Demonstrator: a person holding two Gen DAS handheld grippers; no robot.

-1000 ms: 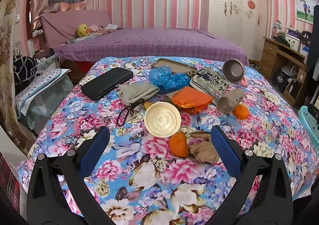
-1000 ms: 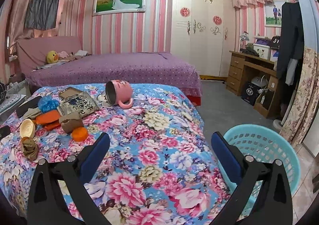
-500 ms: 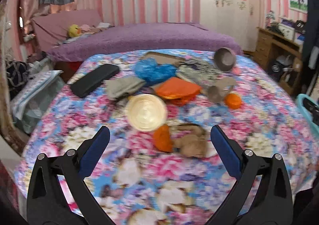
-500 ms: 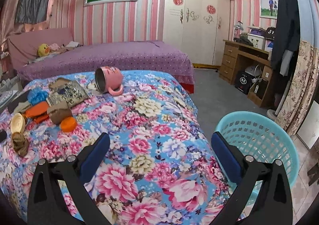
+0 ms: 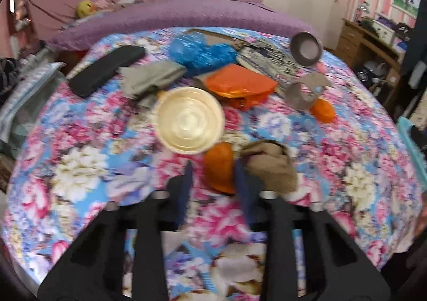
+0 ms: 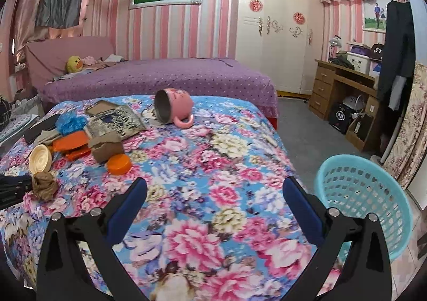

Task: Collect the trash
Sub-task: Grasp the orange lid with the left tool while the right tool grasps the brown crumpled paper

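My left gripper (image 5: 213,181) has its fingers narrowed around an orange lid (image 5: 219,167) on the flowered bedspread; the view is blurred, so contact is unclear. A crumpled brown rag (image 5: 269,165) lies just right of it, a cream round lid (image 5: 190,120) just beyond. Farther off lie an orange packet (image 5: 241,84), a blue plastic bag (image 5: 201,51), a torn cardboard tube (image 5: 304,90) and a second orange lid (image 5: 323,111). My right gripper (image 6: 213,199) is open and empty above the bedspread. A turquoise basket (image 6: 363,202) stands to its right on the floor.
A pink mug (image 6: 174,109) lies on its side at the far end. A black case (image 5: 106,70), grey pouch (image 5: 152,78) and patterned book (image 5: 267,56) also lie on the bedspread. A purple bed (image 6: 160,79) is behind, a wooden desk (image 6: 344,90) at right.
My left gripper has moved forward and down to the orange lid and its fingers have closed in from wide open. The right gripper has shifted only slightly.
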